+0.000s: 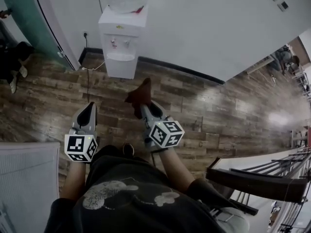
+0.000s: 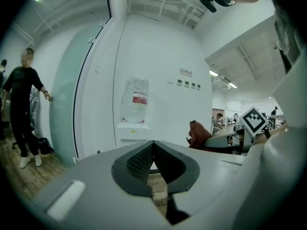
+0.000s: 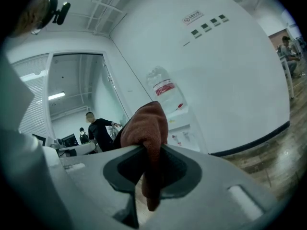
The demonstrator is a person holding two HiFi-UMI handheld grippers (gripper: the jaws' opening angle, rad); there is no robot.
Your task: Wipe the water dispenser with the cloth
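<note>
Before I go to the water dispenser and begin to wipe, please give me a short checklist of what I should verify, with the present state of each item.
1. Cloth held in the right claw: ok, the jaws are shut on it.
2. Left claw free: ok, shut with nothing between the jaws.
3. Cloth touching the water dispenser: not ok, the dispenser stands apart, against the wall.
4. Bystander away from the dispenser: ok, stands off to its left in the left gripper view.
5. Cloth damp enough: cannot tell.
</note>
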